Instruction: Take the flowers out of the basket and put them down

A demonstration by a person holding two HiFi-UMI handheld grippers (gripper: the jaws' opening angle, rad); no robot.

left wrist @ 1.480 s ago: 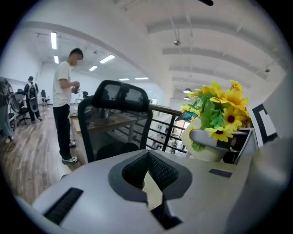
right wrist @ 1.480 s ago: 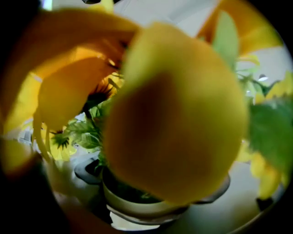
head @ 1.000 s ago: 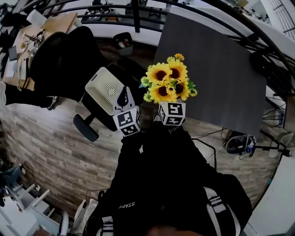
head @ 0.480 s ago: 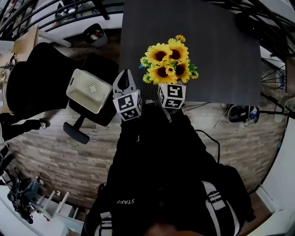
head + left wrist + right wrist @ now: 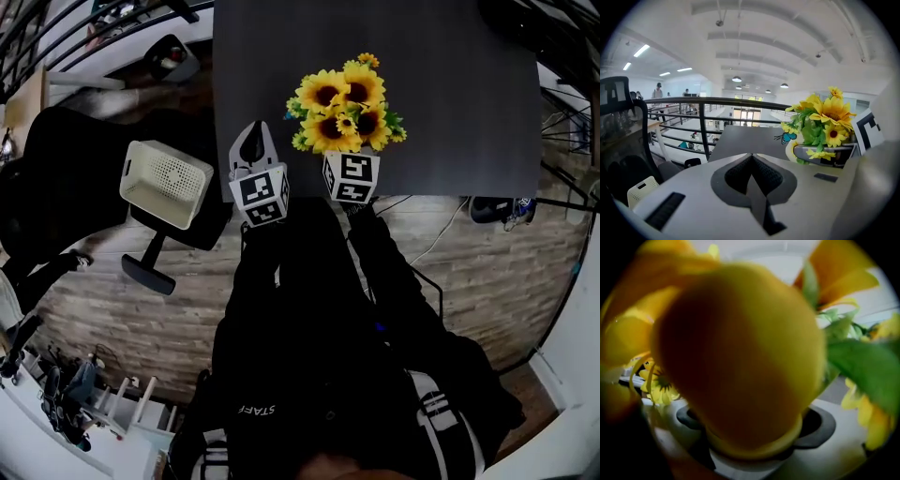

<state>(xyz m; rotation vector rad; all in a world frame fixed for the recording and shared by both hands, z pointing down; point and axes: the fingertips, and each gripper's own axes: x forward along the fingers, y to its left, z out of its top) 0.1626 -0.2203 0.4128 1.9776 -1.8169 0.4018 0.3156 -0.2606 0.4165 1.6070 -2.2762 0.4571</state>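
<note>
Closest to me, black sleeves [image 5: 309, 281] run out to both tools above the wooden floor [image 5: 122, 309]. The left gripper [image 5: 751, 164] has its jaws pressed together with nothing between them, and it sits over the table's [image 5: 450, 112] near left corner. Just beside it, the right gripper [image 5: 754, 430] is clamped around the foot of a yellow vase [image 5: 740, 357] that fills most of its own view. The vase carries the flowers [image 5: 345, 103], a bunch of sunflowers with green leaves and a small blue butterfly [image 5: 787, 137] on one side. The bunch stands upright over the table's near edge, left of the middle; I cannot tell whether the vase touches the dark grey top. Off the table's left edge, well apart from the flowers, the white basket [image 5: 164, 183] rests on a black chair [image 5: 66, 178]. Beyond the table's far edge runs a black railing [image 5: 703, 101].
</note>
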